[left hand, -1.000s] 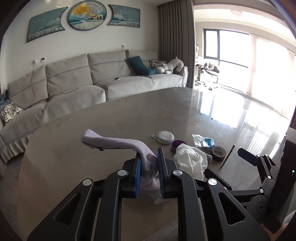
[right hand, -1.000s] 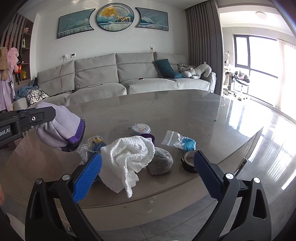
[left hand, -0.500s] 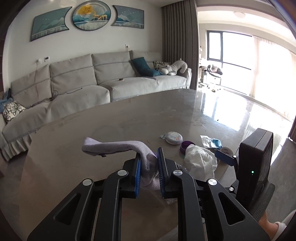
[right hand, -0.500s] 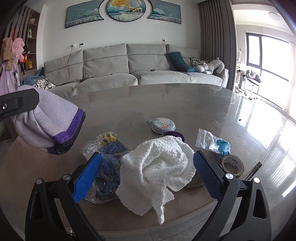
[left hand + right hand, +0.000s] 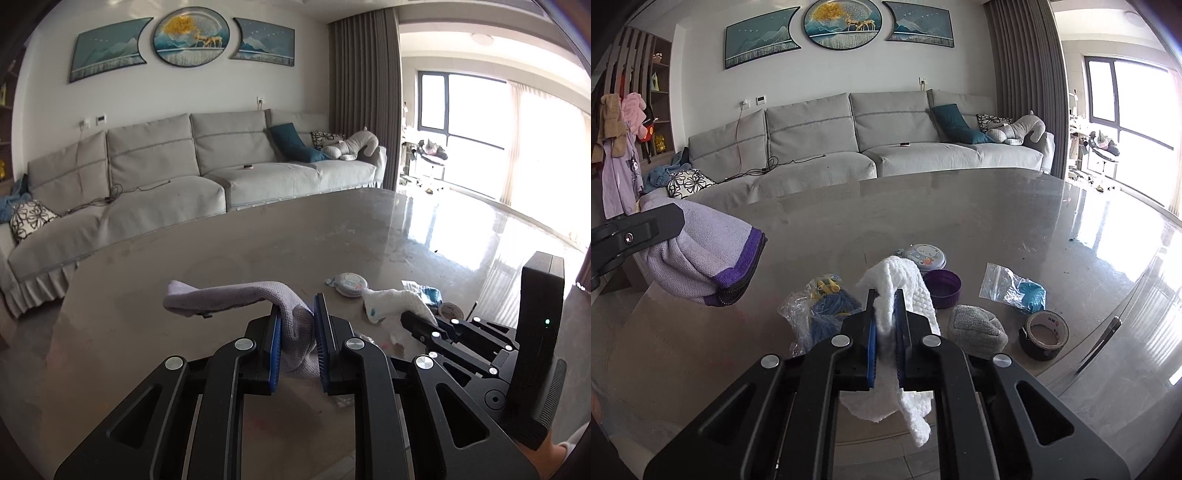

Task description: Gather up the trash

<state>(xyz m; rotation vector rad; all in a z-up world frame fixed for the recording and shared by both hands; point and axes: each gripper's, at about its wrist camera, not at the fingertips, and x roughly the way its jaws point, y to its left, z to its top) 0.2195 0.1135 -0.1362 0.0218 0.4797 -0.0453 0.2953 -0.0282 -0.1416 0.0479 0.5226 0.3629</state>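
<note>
My left gripper [image 5: 297, 310] is shut on a lilac zip pouch [image 5: 221, 301] with a purple edge and holds it above the grey table [image 5: 960, 206]. The right wrist view shows the same pouch [image 5: 701, 254] at the left, its zipper mouth gaping. My right gripper [image 5: 885, 295] is shut on a white knitted cloth [image 5: 908, 284], which bulges above the pads and hangs down below them. In the left wrist view that cloth [image 5: 395, 301] lies to the right, with the right gripper [image 5: 412, 319] on it.
Around the cloth lie a clear bag of blue and yellow bits [image 5: 823, 306], a round tin [image 5: 923, 254], a purple lid [image 5: 943, 282], a zip bag with something blue [image 5: 1015, 288], a grey wad [image 5: 975, 330] and a tape roll [image 5: 1045, 332]. A grey sofa [image 5: 849, 147] stands beyond.
My right gripper has moved in over the white cloth and its jaws have gone from wide open to closed on it. The left gripper and its pouch have stayed put.
</note>
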